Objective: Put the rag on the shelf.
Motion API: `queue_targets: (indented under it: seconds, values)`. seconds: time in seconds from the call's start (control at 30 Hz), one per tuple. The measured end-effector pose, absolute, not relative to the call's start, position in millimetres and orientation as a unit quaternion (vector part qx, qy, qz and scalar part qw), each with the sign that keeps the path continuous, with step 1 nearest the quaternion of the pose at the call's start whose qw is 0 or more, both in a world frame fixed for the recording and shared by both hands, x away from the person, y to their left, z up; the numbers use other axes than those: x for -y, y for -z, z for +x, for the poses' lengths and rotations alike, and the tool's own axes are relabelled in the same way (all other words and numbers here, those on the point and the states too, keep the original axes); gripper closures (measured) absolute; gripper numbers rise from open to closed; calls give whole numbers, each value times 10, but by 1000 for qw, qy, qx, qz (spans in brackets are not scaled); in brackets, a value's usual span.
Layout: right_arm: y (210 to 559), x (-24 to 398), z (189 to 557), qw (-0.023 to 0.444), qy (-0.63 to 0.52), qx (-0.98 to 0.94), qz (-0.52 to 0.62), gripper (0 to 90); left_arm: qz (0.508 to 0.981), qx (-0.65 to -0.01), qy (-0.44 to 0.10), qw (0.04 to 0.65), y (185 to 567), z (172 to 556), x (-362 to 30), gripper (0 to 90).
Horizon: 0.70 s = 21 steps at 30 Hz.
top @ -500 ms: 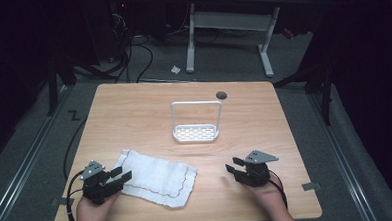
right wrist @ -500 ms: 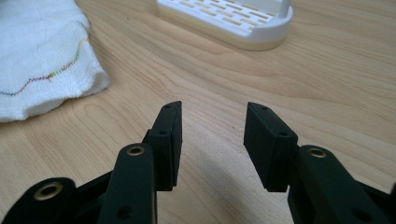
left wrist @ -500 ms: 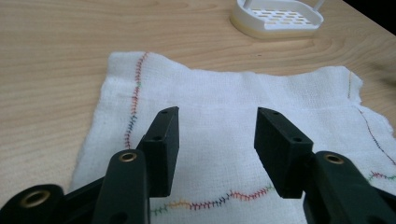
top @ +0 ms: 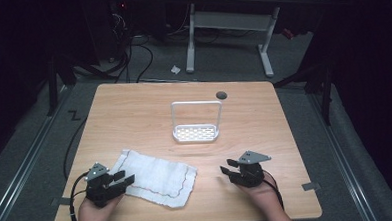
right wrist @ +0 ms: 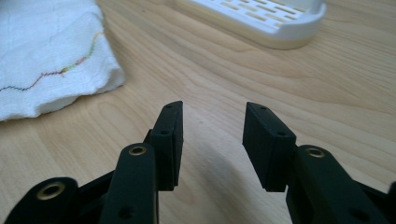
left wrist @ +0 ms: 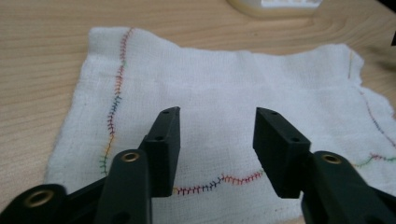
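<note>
With both pairs of jaws standing apart and holding nothing, left gripper (top: 123, 179) hovering over near-left corner of white cloth (top: 159, 176), right gripper (top: 230, 168) well apart over bare table (top: 134, 108), pointing toward cloth. Cloth lying flat at front left, long axis running left to right, slightly slanted, white rack (top: 196, 123) beyond it. Left hand clearly nearer; probably first to pinch, at stitched hem (left wrist: 219, 183) just under its tips
</note>
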State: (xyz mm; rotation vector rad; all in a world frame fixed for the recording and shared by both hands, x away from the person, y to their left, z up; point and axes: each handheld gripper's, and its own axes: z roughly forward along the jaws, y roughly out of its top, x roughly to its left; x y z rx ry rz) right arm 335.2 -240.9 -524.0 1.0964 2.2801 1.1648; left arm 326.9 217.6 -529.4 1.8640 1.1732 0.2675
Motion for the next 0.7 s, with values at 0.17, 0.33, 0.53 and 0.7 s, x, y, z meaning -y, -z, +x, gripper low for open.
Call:
queue_targets:
  seconds: [0.17,0.33,0.53,0.7]
  values:
    - [5236,2211,3299,163,-417,-818,361,624,785,-454,-84,413,5292,3240,-2050,774]
    - [5165,1893,3351,141,-420,-832,334,715,802,-436,-72,402,5303,3129,-1927,862]
    - [5108,1417,3520,138,-407,-852,299,893,806,-430,-71,400,5321,3127,-1918,876]
    - [5277,1171,3700,131,-366,-873,296,900,806,-429,-74,402,5330,3145,-1919,876]
